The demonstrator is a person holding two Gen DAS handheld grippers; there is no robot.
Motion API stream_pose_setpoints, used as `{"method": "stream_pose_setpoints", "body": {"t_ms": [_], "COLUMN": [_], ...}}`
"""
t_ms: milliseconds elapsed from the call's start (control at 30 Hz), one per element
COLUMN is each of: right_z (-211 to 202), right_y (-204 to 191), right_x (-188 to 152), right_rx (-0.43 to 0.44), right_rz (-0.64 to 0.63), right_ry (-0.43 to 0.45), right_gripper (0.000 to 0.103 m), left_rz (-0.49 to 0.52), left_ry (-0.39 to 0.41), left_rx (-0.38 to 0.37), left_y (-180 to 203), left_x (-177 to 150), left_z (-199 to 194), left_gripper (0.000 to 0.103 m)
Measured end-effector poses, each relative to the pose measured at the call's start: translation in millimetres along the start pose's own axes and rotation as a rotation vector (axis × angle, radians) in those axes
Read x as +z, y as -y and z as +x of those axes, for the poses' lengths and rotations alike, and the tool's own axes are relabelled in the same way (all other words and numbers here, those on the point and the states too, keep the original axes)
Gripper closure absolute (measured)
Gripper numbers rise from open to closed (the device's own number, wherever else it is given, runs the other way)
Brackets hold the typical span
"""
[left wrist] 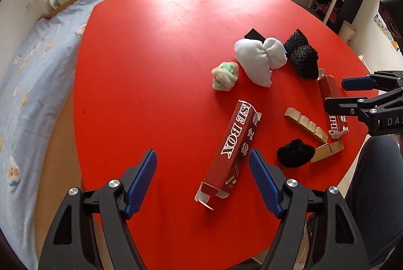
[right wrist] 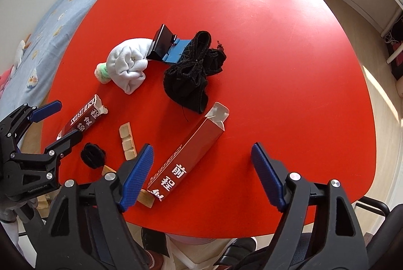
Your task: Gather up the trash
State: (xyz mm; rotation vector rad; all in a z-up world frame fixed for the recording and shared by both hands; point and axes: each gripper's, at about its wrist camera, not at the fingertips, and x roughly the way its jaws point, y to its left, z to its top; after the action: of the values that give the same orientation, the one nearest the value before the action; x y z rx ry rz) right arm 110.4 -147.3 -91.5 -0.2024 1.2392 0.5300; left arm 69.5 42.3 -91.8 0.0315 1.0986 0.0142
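Two torn dark-red cardboard boxes lie on the red table (left wrist: 156, 48). One box (left wrist: 230, 152) lies just ahead of my open left gripper (left wrist: 202, 175), between its fingers' line; it also shows in the right wrist view (right wrist: 83, 120). The other box (right wrist: 187, 154) lies between the fingers of my open right gripper (right wrist: 201, 173), near the table's front edge; in the left wrist view it (left wrist: 332, 106) sits under the right gripper (left wrist: 340, 93). A broken strip of beige wooden blocks (left wrist: 306, 123) (right wrist: 128, 137) lies between the boxes.
Rolled socks lie further out: white (left wrist: 259, 59) (right wrist: 127, 63), green-beige (left wrist: 224, 76), black patterned (left wrist: 301, 55) (right wrist: 194, 73), and a small black ball (left wrist: 294, 152) (right wrist: 92, 154). A black-and-blue holder (right wrist: 167, 45) stands behind them. A bed (left wrist: 32, 83) flanks the table's left.
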Motion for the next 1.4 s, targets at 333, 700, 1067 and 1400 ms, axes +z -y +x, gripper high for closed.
{"method": "stream_pose_setpoints", "body": {"t_ms": [333, 700, 1067, 1400], "right_z": [-6.5, -15.6, -40.9, -87.8], "right_y": [1.9, 7.1, 4.9, -1.2], "right_x": [-3.3, -8.8, -14.6, -38.0], "right_rx": [-0.012, 0.051, 0.075, 0.119], "right_rz": [-0.065, -0.094, -0.124, -0.201], "right_ry": [0.008, 0.028, 0.088, 0.165], "right_gripper": [0.071, 0.089, 0.089, 0.089], "left_rz": [-0.027, -0.122, -0.151, -0.14], "left_ry": [0.002, 0.02, 0.066, 0.124], "left_rx": [-0.016, -0.061, -0.071, -0.082], "left_y": [13.5, 11.2, 21.5, 40.1], "left_x": [-1.5, -6.4, -11.9, -23.9], "left_z": [0.5, -6.5, -38.0, -80.9], "left_gripper": [0.072, 0.088, 0.088, 0.088]}}
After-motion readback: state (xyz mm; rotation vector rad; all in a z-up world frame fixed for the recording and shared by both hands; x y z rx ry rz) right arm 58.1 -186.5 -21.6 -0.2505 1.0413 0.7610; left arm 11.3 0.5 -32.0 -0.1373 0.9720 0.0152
